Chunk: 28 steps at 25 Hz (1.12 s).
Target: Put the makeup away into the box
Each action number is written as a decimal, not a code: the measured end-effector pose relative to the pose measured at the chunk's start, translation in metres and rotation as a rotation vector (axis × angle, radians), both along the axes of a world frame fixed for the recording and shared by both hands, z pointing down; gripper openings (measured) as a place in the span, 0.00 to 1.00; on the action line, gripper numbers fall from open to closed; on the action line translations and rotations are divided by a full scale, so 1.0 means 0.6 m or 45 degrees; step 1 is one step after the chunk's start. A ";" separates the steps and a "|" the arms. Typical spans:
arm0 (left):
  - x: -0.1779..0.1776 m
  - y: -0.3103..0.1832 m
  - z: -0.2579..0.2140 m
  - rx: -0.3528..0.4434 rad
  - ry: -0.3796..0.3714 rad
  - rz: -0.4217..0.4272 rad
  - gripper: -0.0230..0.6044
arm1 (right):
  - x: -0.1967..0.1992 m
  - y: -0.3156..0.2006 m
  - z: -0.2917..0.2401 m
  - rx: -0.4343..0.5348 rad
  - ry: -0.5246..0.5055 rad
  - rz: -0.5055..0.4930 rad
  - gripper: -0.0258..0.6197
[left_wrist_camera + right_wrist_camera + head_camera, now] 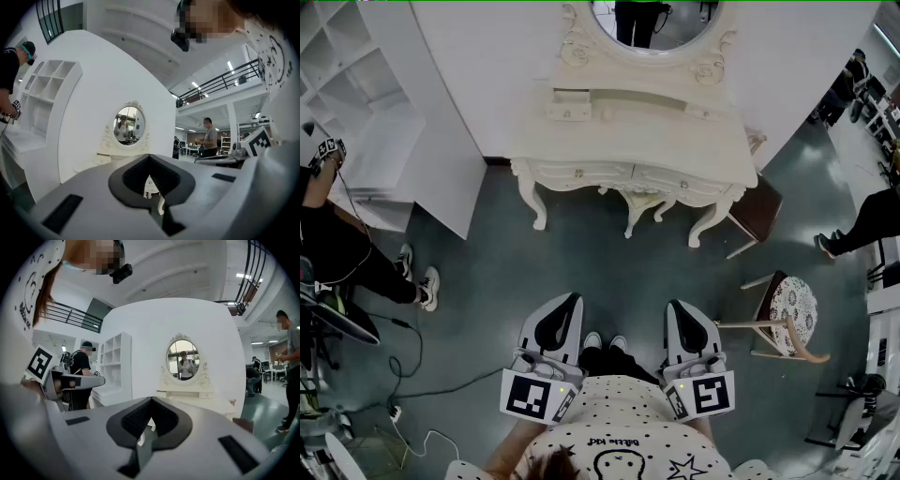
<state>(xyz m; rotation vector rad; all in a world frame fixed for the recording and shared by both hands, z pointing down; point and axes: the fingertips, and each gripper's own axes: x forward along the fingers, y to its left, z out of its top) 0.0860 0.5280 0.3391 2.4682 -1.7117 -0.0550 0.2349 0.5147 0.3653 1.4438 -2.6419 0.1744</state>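
A white dressing table (628,141) with an oval mirror (652,23) stands against the wall, well ahead of me across the floor. Its top bears small white drawer units (570,103); I cannot make out any makeup or box on it. My left gripper (572,300) and right gripper (675,306) are held side by side close to my body, pointing at the table. The left gripper (149,157) has its jaws together with nothing in them. The right gripper (151,399) is likewise shut and holds nothing. The table shows small beyond both.
A white shelf unit (356,112) stands at the left, with a person (337,244) beside it and cables (403,375) on the floor. A brown stool (759,211) and a chair with a patterned seat (792,314) are at the right. Another person (862,220) sits far right.
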 end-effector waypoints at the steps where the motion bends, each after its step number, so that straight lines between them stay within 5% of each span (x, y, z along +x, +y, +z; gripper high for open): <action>1: 0.000 -0.001 0.000 0.000 -0.001 -0.001 0.03 | 0.001 -0.001 0.001 0.000 0.000 -0.001 0.05; 28: -0.052 -0.039 0.002 0.011 0.024 0.018 0.03 | -0.053 -0.040 0.006 0.009 0.021 0.012 0.05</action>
